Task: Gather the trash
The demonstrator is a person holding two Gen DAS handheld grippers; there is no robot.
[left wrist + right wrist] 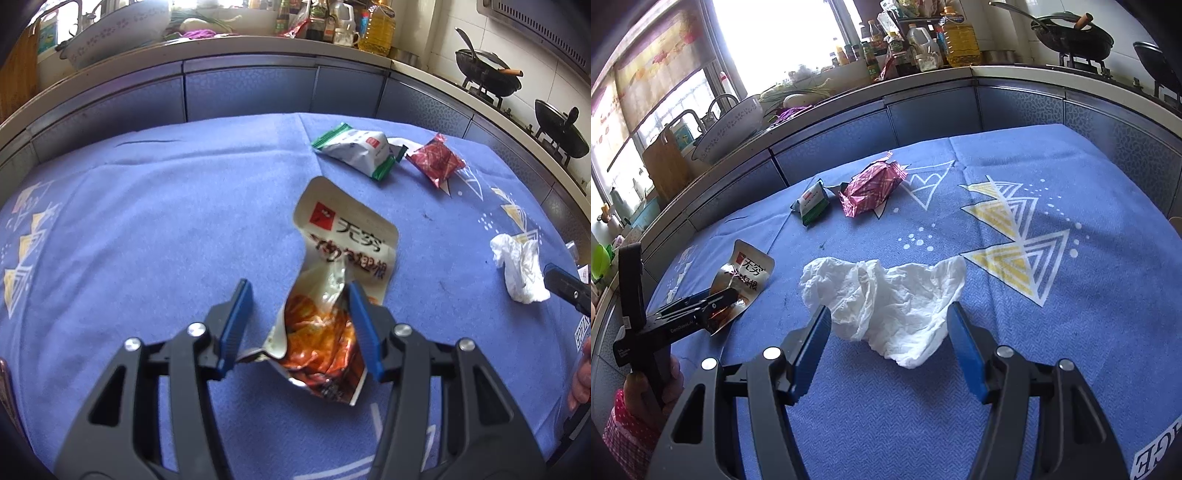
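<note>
Your blue tablecloth with yellow and white triangle prints point(1015, 166) covers the table in front of the kitchen counter. On it, your right gripper point(886, 332) stands spread, jaws either side of the crumpled white paper tissue point(886, 295) without pressing it. Your left gripper point(297, 314) is also spread; the torn white-and-orange foil snack pouch point(332, 295) lies between its jaws, against the right pad, not pinched. Farther back, a green-and-white snack wrapper point(356, 149) and a red foil wrapper point(436, 158) lie just beside each other.
</note>
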